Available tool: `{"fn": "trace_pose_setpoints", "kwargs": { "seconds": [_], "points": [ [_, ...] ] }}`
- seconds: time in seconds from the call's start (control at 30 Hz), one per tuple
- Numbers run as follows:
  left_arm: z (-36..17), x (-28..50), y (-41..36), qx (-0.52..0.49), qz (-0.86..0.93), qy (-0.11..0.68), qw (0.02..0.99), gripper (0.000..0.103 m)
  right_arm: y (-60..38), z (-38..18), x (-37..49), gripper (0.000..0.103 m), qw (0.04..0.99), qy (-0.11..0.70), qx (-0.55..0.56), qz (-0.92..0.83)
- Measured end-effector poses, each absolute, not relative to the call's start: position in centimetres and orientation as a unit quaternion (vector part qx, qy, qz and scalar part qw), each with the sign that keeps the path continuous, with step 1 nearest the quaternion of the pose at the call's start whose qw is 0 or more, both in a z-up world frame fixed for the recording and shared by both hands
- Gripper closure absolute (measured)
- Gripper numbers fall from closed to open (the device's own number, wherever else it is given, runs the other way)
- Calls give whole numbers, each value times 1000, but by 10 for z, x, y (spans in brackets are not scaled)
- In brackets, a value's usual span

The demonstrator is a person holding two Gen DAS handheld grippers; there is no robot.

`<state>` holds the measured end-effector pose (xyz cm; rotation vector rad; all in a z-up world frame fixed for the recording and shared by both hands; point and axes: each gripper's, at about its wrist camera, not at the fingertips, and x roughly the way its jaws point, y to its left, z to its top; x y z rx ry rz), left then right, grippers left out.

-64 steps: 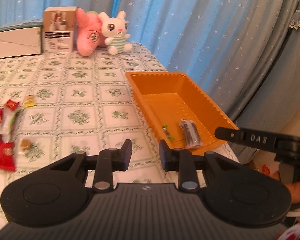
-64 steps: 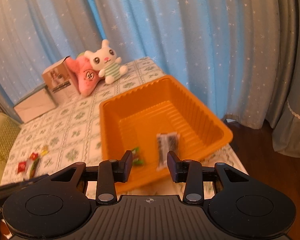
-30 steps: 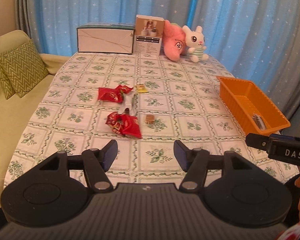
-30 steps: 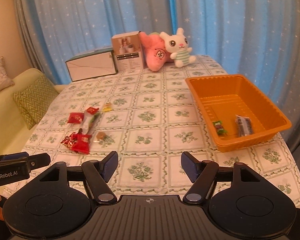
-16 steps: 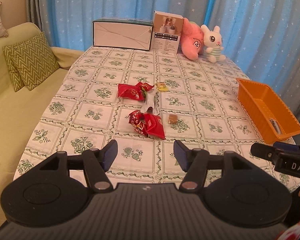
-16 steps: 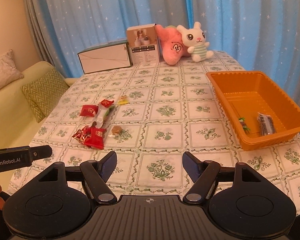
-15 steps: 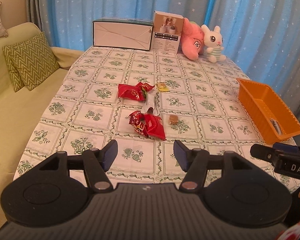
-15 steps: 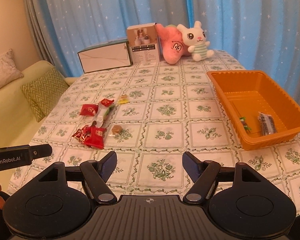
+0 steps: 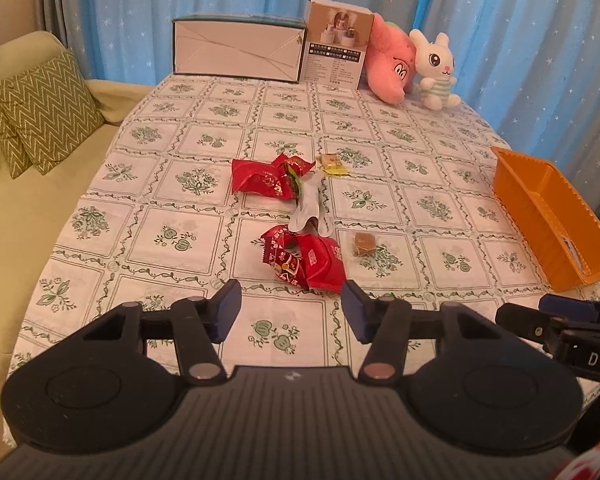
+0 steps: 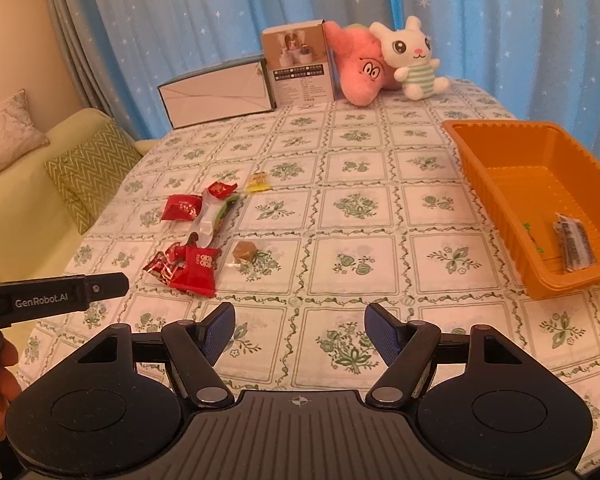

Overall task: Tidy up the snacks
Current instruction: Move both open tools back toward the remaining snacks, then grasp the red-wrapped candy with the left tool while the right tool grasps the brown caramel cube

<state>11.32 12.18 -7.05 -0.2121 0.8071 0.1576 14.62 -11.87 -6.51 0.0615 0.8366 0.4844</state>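
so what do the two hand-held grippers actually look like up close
Both are matte black plastic. The left hand-held gripper and right hand-held gripper each have a ribbed centre body, two round side housings, silver pivot screws and blue ribbed fingertip pads. White lettering on their sides reads "GenRobot.AI" on the left one and "DAS" on the right.

Left tool (image 9: 291,310) hangs open over red snack packets (image 9: 304,258) — holding nothing.

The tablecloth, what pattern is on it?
The tablecloth is white with a grid of green vine borders and green floral motifs, clearest in the right wrist view.
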Motion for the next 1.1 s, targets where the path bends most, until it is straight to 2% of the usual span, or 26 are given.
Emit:
{"fn": "trace_pose_setpoints", "kwargs": {
  "seconds": [0.4, 0.8, 0.87, 1.1],
  "points": [
    [-110, 160, 149, -130, 66, 408, 901, 63, -90, -94, 187, 31, 879, 416, 22, 234],
    [-130, 175, 154, -159, 44, 408, 898, 83, -68, -113, 220, 31, 876, 418, 15, 240],
    [-130, 174, 156, -162, 44, 405, 899, 89, -62, -116, 224, 31, 876, 415, 13, 245],
    [-121, 167, 165, -151, 63, 386, 908, 90, -40, -129, 235, 31, 874, 406, 4, 267]
  ]
}}
